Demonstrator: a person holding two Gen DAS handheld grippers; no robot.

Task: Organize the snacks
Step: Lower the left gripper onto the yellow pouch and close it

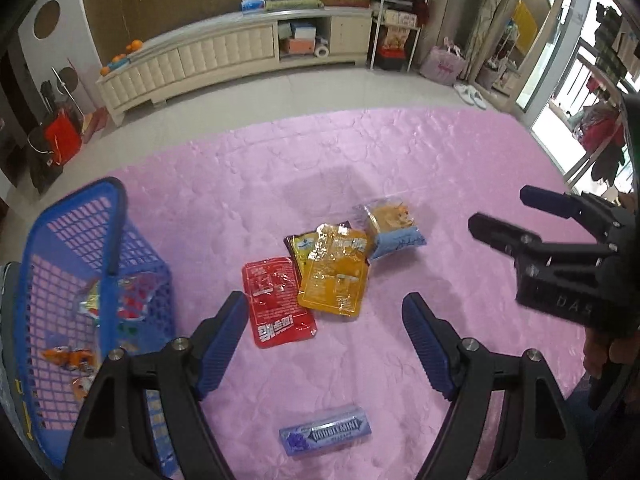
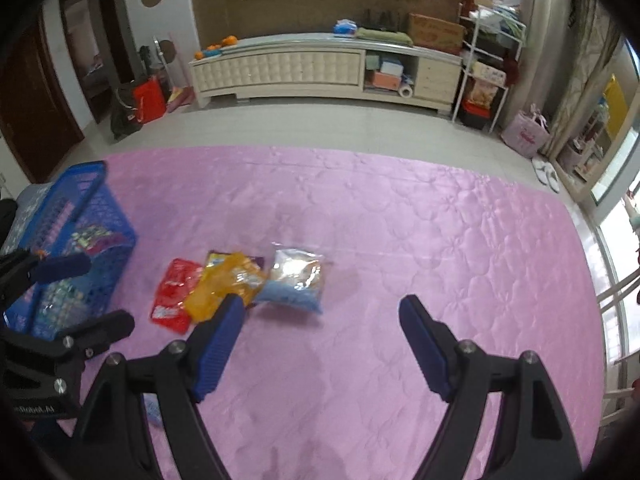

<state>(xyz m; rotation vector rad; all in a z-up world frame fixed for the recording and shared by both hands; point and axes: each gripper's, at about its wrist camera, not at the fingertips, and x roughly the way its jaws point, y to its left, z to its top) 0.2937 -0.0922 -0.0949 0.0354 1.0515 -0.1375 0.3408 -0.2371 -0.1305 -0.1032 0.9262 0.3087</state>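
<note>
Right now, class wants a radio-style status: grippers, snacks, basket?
Left gripper and right gripper open, empty. Red packet, orange packet, gum pack loose on pink cover. Blue basket partly filled. Nothing blocking.

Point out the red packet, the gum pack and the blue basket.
red packet (image 1: 276, 302): left wrist view, middle of its face.
gum pack (image 1: 326, 436): left wrist view, label.
blue basket (image 1: 72, 216): left wrist view, rim.

Premises: a lived-in home, living room. Ahead of the claw, a long cream padded low cabinet (image 2: 304, 70) stands against the far wall, oranges (image 2: 224, 42) on top. Right of it, a white wire shelf rack (image 2: 486, 60) holds boxes. White slippers (image 2: 546, 174) lie on the pale tiled floor (image 2: 320, 124).
</note>
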